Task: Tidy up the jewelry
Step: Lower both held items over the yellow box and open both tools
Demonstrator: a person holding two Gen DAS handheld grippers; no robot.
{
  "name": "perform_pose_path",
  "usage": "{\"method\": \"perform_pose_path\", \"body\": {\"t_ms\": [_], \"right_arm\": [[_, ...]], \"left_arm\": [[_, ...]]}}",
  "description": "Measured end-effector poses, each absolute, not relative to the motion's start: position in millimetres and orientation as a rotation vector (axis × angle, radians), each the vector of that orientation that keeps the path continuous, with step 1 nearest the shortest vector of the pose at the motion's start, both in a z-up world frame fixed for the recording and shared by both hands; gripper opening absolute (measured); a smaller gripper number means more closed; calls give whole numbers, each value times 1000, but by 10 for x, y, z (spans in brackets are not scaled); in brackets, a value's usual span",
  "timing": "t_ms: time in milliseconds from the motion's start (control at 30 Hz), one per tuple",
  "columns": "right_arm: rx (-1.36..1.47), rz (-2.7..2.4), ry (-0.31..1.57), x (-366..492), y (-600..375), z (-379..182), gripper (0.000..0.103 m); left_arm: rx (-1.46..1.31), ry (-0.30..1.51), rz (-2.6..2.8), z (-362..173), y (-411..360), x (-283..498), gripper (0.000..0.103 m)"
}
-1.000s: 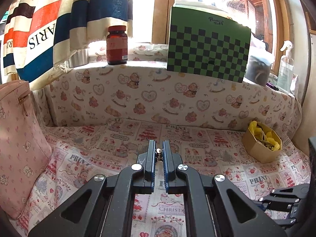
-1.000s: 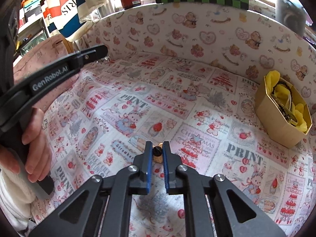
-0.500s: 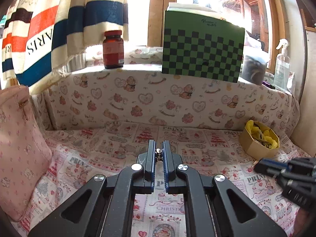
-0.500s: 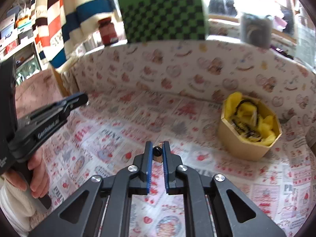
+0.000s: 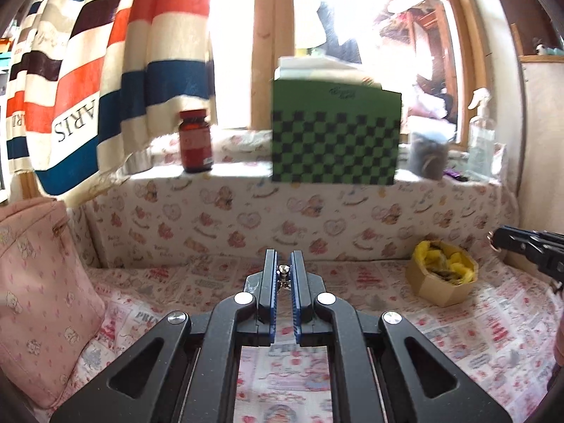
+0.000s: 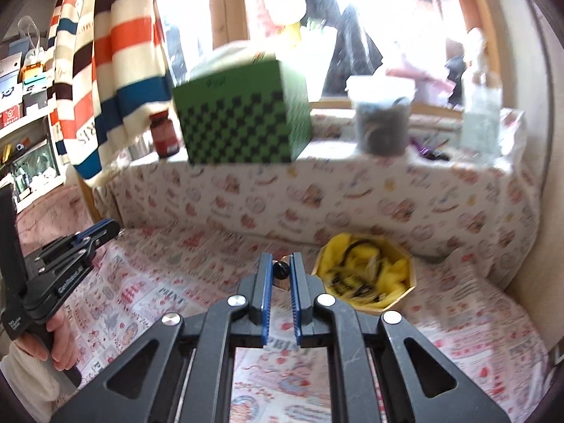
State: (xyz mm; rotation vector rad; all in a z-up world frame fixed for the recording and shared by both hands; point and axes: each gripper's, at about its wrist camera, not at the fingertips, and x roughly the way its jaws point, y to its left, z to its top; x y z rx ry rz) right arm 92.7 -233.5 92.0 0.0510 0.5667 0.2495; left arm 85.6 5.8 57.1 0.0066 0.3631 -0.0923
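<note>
Carrying a small silver piece (image 5: pixel 282 270) pinched in my left gripper (image 5: pixel 282 275) and a dark-beaded gold piece (image 6: pixel 281 270) in my right gripper (image 6: pixel 281 275), I should hold both fingers tight until each hangs directly above the yellow-lined jewelry box (image 6: pixel 365 275).

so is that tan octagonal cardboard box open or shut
Open. The tan octagonal cardboard box has no lid on; crumpled yellow paper lining and dark and gold jewelry show inside it from above.

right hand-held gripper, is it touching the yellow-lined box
Apart. The left wrist view shows the right hand-held gripper in the air, with patterned cloth visible between it and the box.
</note>
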Motion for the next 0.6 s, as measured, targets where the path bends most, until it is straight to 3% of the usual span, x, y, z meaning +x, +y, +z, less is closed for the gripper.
{"method": "perform_pose_path", "body": {"t_ms": [333,600], "right_arm": [[109,168,406,1086,-2759,1157,9],[154,95,385,1269,-3046,896,9]], "left_arm": [[-9,366,-220,1032,-458,1100,6],[-59,355,-353,1193,-1042,1553,6]]}}
